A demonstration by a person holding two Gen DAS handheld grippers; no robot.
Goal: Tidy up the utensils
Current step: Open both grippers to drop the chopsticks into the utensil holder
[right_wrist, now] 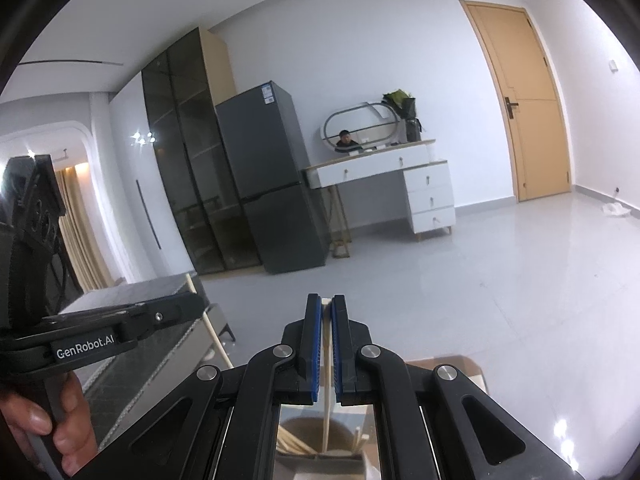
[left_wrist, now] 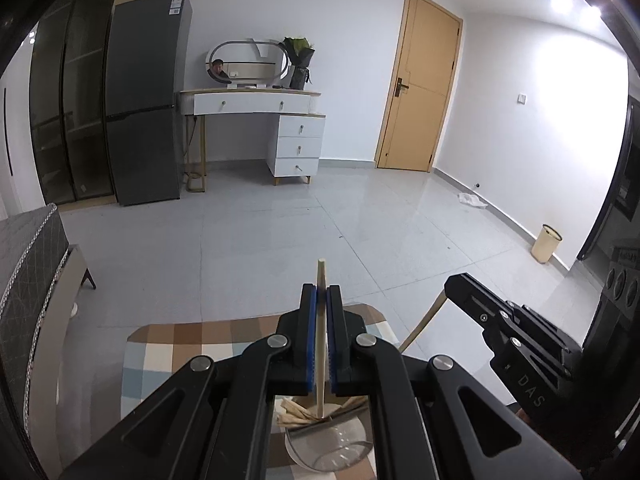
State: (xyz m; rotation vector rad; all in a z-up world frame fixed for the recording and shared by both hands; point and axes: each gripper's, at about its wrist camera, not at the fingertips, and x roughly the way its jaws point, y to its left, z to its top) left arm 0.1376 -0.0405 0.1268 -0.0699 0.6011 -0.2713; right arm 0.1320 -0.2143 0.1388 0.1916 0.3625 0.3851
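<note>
My left gripper [left_wrist: 321,294] is shut on a pale wooden chopstick [left_wrist: 321,344] held upright; its lower end reaches into a utensil holder [left_wrist: 320,412] with several wooden utensils below the jaws. My right gripper [right_wrist: 326,308] is shut on another chopstick [right_wrist: 327,380], its lower end in the same holder [right_wrist: 316,440]. The right gripper also shows in the left wrist view [left_wrist: 450,282] with its chopstick [left_wrist: 424,320] slanting down. The left gripper shows in the right wrist view [right_wrist: 196,300] with its chopstick [right_wrist: 212,328].
A checkered tablecloth [left_wrist: 192,344] covers the table under the holder. Beyond lie a grey tiled floor [left_wrist: 320,224], a grey fridge [left_wrist: 144,100], a white dressing table [left_wrist: 272,112], a wooden door [left_wrist: 420,84] and a cream bin [left_wrist: 546,242]. A dark patterned cabinet [left_wrist: 28,264] stands at left.
</note>
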